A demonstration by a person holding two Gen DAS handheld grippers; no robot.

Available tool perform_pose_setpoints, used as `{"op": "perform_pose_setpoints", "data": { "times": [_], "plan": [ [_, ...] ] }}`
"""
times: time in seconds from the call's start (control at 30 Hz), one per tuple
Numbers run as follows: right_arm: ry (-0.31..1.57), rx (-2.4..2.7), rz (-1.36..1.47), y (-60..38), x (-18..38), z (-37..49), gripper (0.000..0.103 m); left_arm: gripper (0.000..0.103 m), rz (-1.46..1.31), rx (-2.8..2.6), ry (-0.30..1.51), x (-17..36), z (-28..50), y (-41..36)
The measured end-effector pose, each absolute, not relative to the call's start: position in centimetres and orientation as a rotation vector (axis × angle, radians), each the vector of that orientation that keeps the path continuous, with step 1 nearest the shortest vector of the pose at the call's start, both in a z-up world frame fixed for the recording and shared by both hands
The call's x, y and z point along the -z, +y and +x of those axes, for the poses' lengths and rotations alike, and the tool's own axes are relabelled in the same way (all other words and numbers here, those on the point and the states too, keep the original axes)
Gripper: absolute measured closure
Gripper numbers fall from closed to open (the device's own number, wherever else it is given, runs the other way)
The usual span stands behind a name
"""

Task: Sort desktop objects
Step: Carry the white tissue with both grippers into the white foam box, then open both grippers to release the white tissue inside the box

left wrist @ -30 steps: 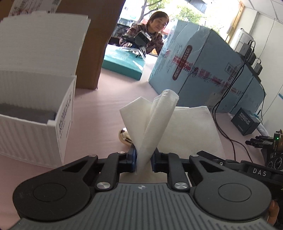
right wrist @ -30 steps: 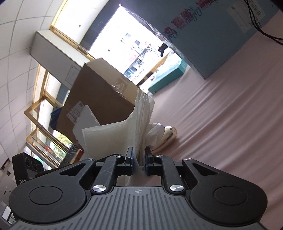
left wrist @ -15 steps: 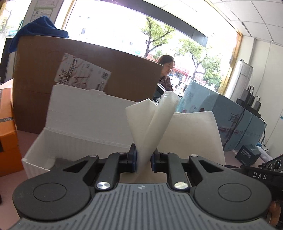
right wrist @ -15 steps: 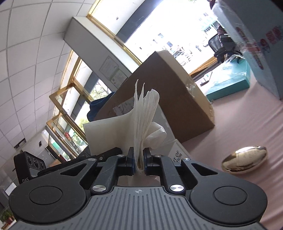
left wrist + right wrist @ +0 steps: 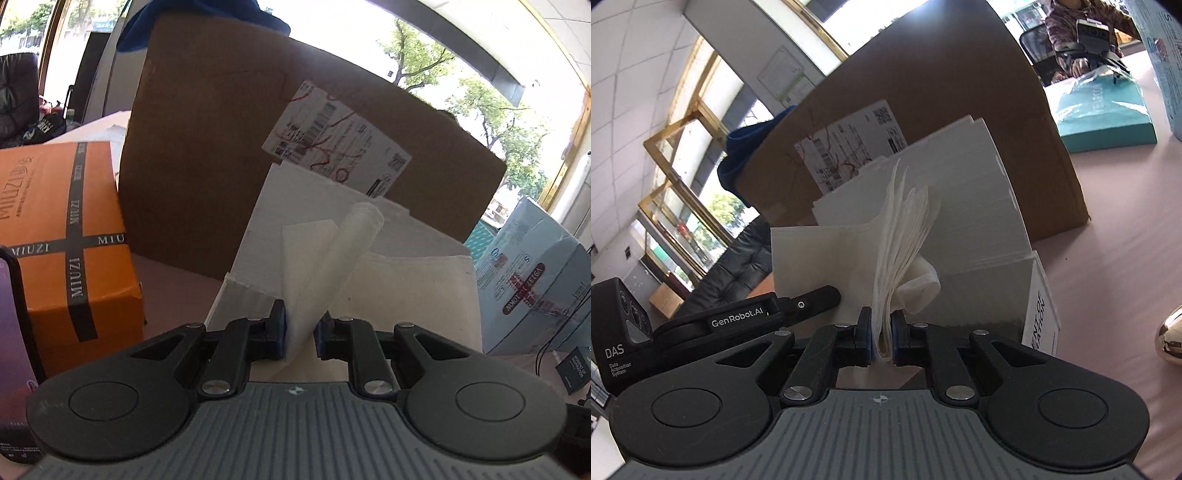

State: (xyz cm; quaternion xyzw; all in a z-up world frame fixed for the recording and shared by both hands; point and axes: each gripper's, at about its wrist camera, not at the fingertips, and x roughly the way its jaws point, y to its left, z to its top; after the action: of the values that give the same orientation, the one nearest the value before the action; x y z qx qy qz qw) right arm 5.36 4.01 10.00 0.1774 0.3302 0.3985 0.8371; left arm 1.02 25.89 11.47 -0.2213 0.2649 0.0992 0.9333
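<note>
The brown carton (image 5: 207, 155) fills the background, its base hidden behind the white corrugated box (image 5: 979, 236), and its shipping label (image 5: 336, 144) is too smeared with red marks for me to read; the orange box (image 5: 70, 236) at left reads "MIUZI". On the white box's side only "ENT OF ...ATION" shows, the rest cut off by my right tongs (image 5: 882, 334). Both my left tongs (image 5: 299, 328) and right tongs are clenched on the white napkin stack (image 5: 905, 236), held above the pink bench (image 5: 1126, 240) before the white box, folded edges fanning upward, long axis spanning between the tongs.
</note>
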Motion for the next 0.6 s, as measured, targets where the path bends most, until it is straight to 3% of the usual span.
{"op": "perform_pose_setpoints", "data": {
  "times": [0.4,0.5,0.57,0.6],
  "plan": [
    [0.868,-0.731,0.275,5.2,-8.8,6.9,0.094,0.083,-0.49,-0.202,0.654,-9.4,2.7,26.6],
    [0.885,-0.705,0.253,5.2,-8.8,7.0,0.093,0.058,-0.495,-0.214,0.643,-9.7,2.4,26.6],
    [0.889,-0.7,0.241,5.1,-8.7,6.9,0.093,0.025,-0.511,-0.219,0.622,-10.1,2.1,26.7],
    [0.889,-0.697,0.238,5.1,-8.7,7.0,0.091,0.021,-0.528,-0.213,0.608,-10.3,1.9,26.8]
  ]
}}
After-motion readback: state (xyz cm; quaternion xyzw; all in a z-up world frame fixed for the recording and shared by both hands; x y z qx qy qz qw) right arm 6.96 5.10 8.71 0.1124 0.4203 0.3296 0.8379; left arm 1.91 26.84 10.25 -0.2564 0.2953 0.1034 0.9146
